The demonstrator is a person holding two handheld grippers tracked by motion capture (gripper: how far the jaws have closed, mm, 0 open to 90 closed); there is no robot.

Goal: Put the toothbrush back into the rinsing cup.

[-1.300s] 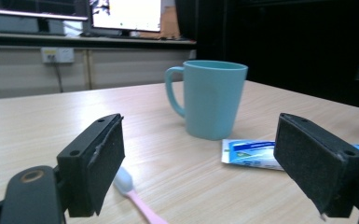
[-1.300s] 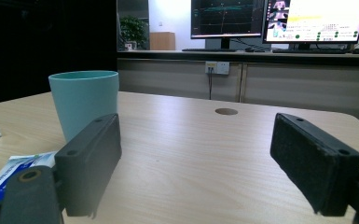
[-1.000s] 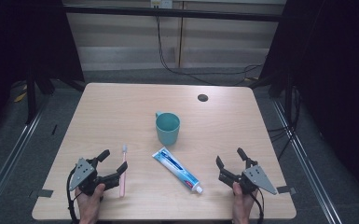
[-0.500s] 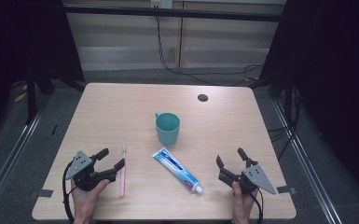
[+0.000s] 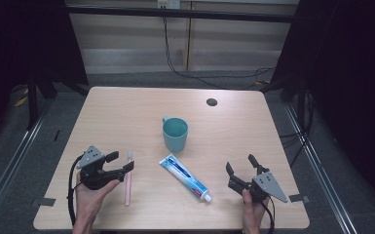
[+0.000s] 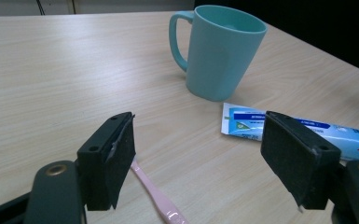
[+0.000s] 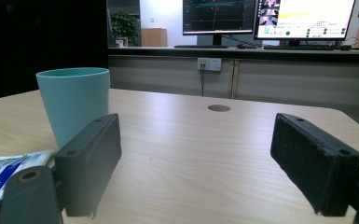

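A pink toothbrush [image 5: 127, 183] lies on the table at the front left. My left gripper [image 5: 121, 162] hovers open at its head end. In the left gripper view the toothbrush handle [image 6: 156, 191] runs out from under the left jaw, with nothing between the jaws of that gripper [image 6: 198, 140]. A teal cup [image 5: 175, 134] stands upright mid-table, also seen ahead as cup [image 6: 224, 51] and cup [image 7: 74, 100]. A blue-and-white toothpaste tube [image 5: 185, 178] lies in front of it. My right gripper [image 5: 240, 164] rests open and empty at the front right, to the right of the tube.
The wooden table [image 5: 126, 112] has a small dark round hole [image 5: 212, 102] at its back right. Black frame posts stand on both sides, and cables hang behind the far edge. Monitors show beyond the table in the right gripper view.
My left gripper has shifted slightly forward and turned right, bringing its jaws up to the toothbrush's head end. The right gripper, cup, tube and toothbrush have not moved.
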